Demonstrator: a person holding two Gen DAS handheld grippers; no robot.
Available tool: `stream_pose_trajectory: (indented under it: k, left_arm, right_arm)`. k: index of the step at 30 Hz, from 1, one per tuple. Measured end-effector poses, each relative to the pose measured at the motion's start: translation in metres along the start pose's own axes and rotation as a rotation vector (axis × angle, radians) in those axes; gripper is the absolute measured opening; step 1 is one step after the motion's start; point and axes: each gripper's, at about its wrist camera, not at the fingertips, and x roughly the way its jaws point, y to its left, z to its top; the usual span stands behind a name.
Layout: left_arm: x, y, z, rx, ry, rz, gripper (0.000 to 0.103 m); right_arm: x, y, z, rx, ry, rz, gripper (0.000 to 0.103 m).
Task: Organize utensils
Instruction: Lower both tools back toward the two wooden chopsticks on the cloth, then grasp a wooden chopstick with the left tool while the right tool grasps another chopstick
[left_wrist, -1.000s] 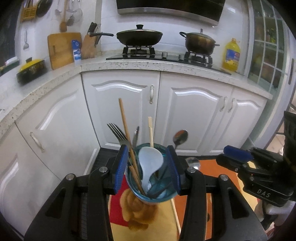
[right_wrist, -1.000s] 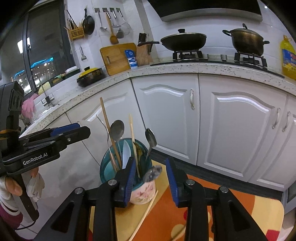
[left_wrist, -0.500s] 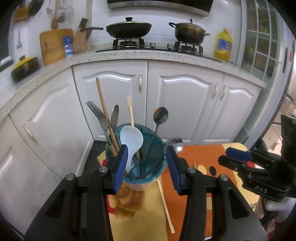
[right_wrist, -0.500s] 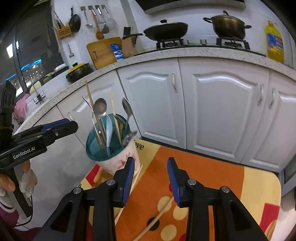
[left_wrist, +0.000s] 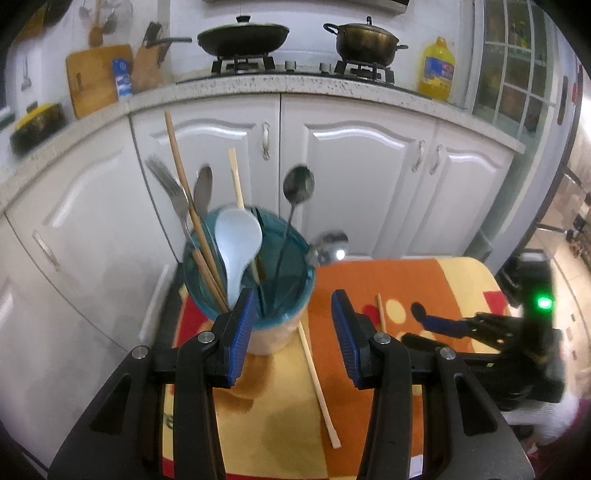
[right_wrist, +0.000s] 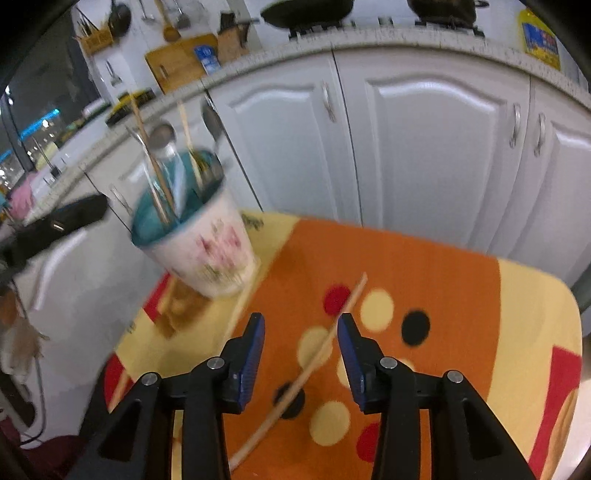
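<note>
A floral cup (left_wrist: 273, 332) with a teal inside stands on the table's left part and holds a fork, spoons, a white ladle and chopsticks. My left gripper (left_wrist: 293, 332) hovers just in front of it, open, with the cup beyond its left finger. One loose chopstick (left_wrist: 317, 380) lies beside the cup. A second chopstick (right_wrist: 325, 332) lies on the orange cloth between the fingers of my right gripper (right_wrist: 301, 350). Its jaws are opening and the pads do not touch the stick. The cup (right_wrist: 207, 251) is at upper left in the right wrist view.
An orange and yellow spotted tablecloth (right_wrist: 443, 288) covers the small table. White kitchen cabinets (left_wrist: 362, 177) stand close behind it, under a counter with pots and a yellow oil bottle (left_wrist: 437, 70). The right gripper (left_wrist: 439, 326) shows low at right, the left gripper (right_wrist: 59, 225) at far left.
Both grippers have sunk toward the table. The right one has left the cup and come over the loose chopstick, with its jaws a little wider. The cup now sits farther up-left.
</note>
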Motion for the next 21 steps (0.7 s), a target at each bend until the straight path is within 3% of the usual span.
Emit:
stream_pose_trajectory:
  k: [6,10,13,17,19,21]
  left_arm:
    - [0.03,-0.001,-0.038,-0.032,0.124,-0.051,0.042]
    - [0.055,-0.01,-0.058,-0.037,0.187,-0.054,0.042]
    - [0.078,-0.016,-0.068,-0.028,0.23,-0.033,0.042]
    - [0.099,-0.017,-0.076,-0.047,0.273,-0.035,0.042]
    - [0.108,-0.017,-0.08,-0.062,0.299,-0.059,0.037]
    - [0.117,-0.019,-0.083,-0.074,0.335,-0.104,0.017]
  right_arm:
    - [0.028,-0.008,-0.02,0.017,0.084,-0.038,0.039]
    - [0.04,-0.005,-0.028,0.038,0.102,-0.009,0.039]
    - [0.049,0.003,-0.032,0.0,0.112,-0.049,0.038]
    - [0.052,0.002,-0.036,-0.027,0.106,-0.095,0.021]
    - [0.048,-0.003,-0.037,-0.025,0.105,-0.104,0.016]
    - [0.043,-0.009,-0.038,-0.019,0.103,-0.12,0.016]
